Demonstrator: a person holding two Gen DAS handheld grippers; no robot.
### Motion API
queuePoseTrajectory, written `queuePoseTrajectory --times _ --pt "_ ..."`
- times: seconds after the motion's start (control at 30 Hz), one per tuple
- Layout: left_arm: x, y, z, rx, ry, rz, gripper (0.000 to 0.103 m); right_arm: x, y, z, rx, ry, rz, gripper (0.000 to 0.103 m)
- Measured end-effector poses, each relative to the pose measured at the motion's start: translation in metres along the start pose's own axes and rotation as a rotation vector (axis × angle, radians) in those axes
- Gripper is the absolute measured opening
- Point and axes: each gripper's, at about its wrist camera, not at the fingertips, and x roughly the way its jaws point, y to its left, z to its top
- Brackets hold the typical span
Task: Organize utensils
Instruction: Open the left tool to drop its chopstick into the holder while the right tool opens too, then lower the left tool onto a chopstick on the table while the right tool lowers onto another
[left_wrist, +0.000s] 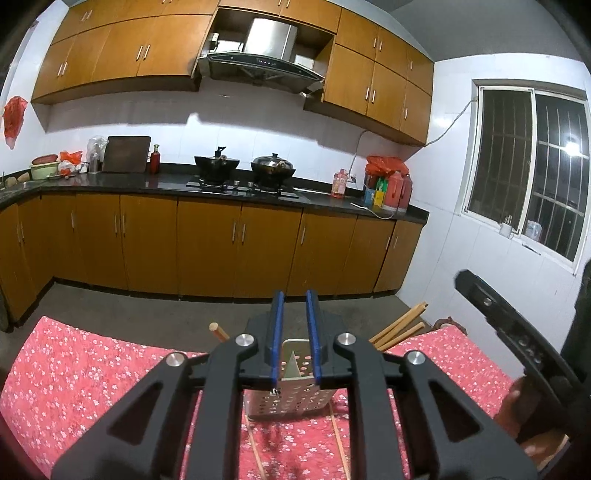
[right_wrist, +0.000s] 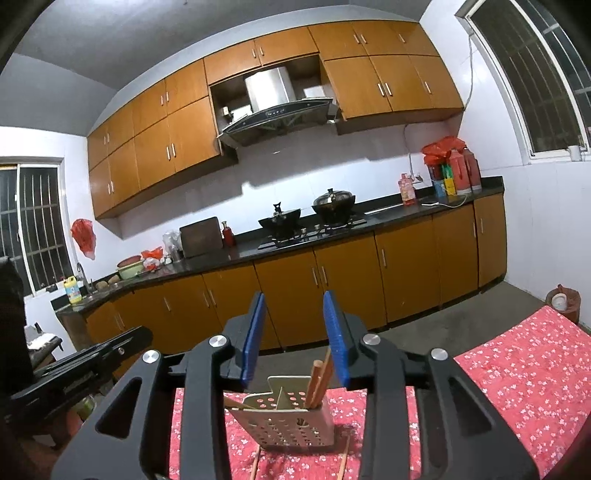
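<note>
A perforated metal utensil holder (left_wrist: 291, 397) (right_wrist: 284, 421) stands on the table's red floral cloth (left_wrist: 92, 369) (right_wrist: 517, 369). Wooden chopsticks (right_wrist: 317, 380) stand in its right compartment, and their ends (left_wrist: 399, 328) lean out to the right. One stick (left_wrist: 218, 330) (right_wrist: 236, 404) leans out to the left. Two more chopsticks (left_wrist: 341, 443) (right_wrist: 255, 461) lie on the cloth at the holder's foot. My left gripper (left_wrist: 295, 295) hovers over the holder, blue pads slightly apart, nothing between them. My right gripper (right_wrist: 294, 295), seen from the side (left_wrist: 491, 314), is open wider above the holder, holding nothing.
Beyond the table's far edge is bare floor, then brown cabinets under a dark counter (left_wrist: 147, 182) with a stove and two woks (right_wrist: 280, 218). A brown jar (right_wrist: 563, 301) stands past the table's far right corner. A barred window (left_wrist: 528, 162) is on the right wall.
</note>
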Motion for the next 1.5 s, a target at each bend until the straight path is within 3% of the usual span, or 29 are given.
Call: queuePoseTrajectory --times 0.13,0.27,0.4,0.53,0.67,0.77,0.9,1.0,1.03,1.1,1.33,1.5 --pt "-0.016 0.000 -0.001 -0.004 -0.022 0.001 0.014 -0.016 -0.011 -0.010 -0.001 0.035 -0.026 0.034" --pt "-0.039 0.003 -0.020 0.029 -0.021 0.046 0.014 -0.025 -0.028 -0.042 -0.008 0.126 -0.071 0.034" --pt "-0.043 0.010 -0.063 0.054 0.074 0.102 0.014 -0.014 -0.044 -0.096 -0.010 0.312 -0.111 0.034" --pt "-0.026 0.016 -0.122 0.050 0.223 0.146 0.014 0.005 -0.050 -0.153 0.028 0.525 -0.099 0.034" --pt "-0.007 0.026 -0.167 -0.020 0.356 0.146 0.014 0.021 -0.039 -0.197 0.041 0.665 -0.073 0.033" --pt "-0.002 0.032 -0.192 -0.067 0.417 0.155 0.015 0.027 -0.028 -0.216 -0.004 0.702 -0.087 0.032" --pt "0.000 0.038 -0.200 -0.086 0.440 0.164 0.020 0.033 -0.022 -0.234 -0.043 0.734 -0.123 0.031" --pt "-0.001 0.039 -0.203 -0.089 0.447 0.160 0.021 0.030 -0.018 -0.237 -0.088 0.714 -0.156 0.020" --pt "0.000 0.038 -0.204 -0.087 0.452 0.157 0.021 0.030 -0.019 -0.238 -0.094 0.713 -0.167 0.011" --pt "0.003 0.033 -0.207 -0.083 0.462 0.146 0.021 0.029 -0.022 -0.238 -0.087 0.709 -0.190 0.008" --pt "0.019 0.013 -0.221 -0.060 0.521 0.102 0.021 0.023 -0.070 -0.224 0.019 0.683 -0.347 0.008" --pt "0.033 0.004 -0.230 -0.042 0.555 0.114 0.021 0.014 -0.099 -0.215 0.066 0.671 -0.396 0.008"
